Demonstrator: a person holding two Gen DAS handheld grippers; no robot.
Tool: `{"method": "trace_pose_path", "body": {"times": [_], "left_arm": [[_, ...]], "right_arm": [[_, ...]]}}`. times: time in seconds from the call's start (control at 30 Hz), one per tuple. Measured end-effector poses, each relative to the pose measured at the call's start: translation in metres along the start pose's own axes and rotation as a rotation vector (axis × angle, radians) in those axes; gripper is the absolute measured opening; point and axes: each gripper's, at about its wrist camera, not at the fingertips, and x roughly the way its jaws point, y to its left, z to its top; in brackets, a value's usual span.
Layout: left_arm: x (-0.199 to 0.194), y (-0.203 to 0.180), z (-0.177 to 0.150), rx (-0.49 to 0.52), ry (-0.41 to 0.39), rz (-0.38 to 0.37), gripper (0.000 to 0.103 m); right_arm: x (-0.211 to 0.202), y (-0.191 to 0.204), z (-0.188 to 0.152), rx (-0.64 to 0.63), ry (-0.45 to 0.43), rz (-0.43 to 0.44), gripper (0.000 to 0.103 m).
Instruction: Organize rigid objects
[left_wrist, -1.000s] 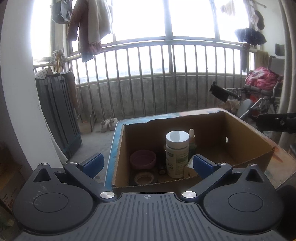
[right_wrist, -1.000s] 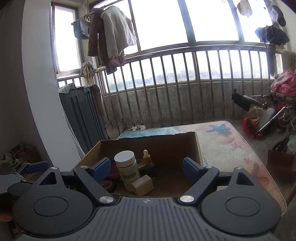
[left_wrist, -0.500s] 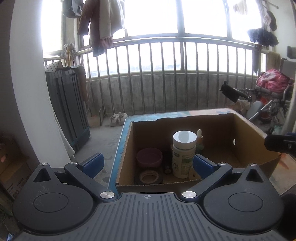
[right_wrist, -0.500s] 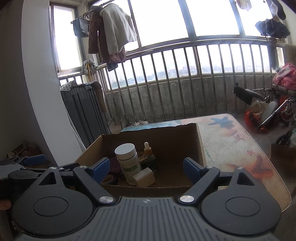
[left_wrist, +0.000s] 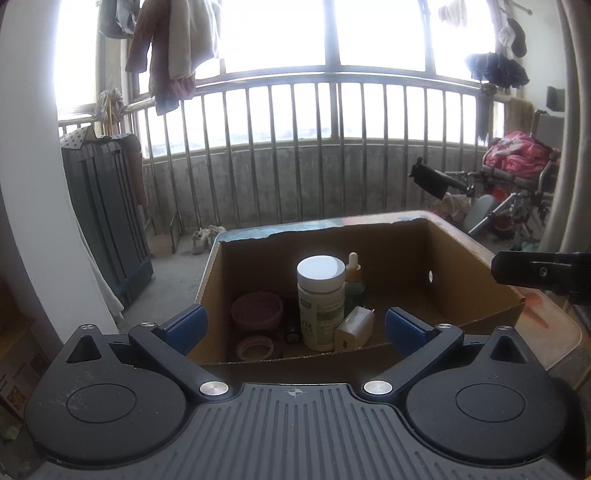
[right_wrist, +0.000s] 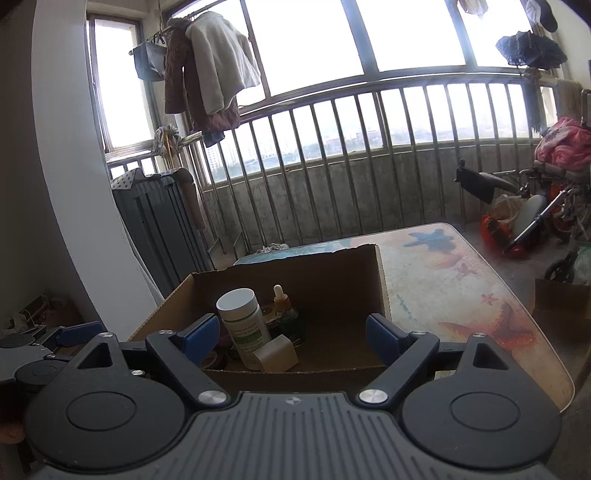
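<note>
Cardboard box, white-lid bottle w/ green label, text unreadable

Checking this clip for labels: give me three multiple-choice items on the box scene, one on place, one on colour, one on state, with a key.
1. Where does the white charger lie?
A. in the cardboard box
B. on the floor
C. on the railing

2. What colour is the bowl?
A. green
B. pink
C. black

3. How is the left claw?
A. shut on the bottle
B. shut on nothing
C. open, holding nothing

Key: 1 A, it leans against the bottle inside the box; 2 B, its rim and wall look pink; 3 C, its blue fingers stand wide apart.
</note>
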Motion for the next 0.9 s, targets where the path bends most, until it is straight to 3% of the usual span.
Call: {"method": "trace_pose_path", "body": {"times": [0.27, 0.9], "left_arm": [[0.0002, 0.0006, -0.0013, -0.042, 0.016, -0.006, 0.103], [0.0013, -0.0074, -0.0058, -0.028, 0.025, 0.010, 0.103]], "right_arm": [[-0.0030, 0.0066, -0.0022, -0.025, 0.005, -0.003, 0.090], [0.0012, 0.0079, -0.0001, -0.020, 0.004, -0.022, 0.095]]}}
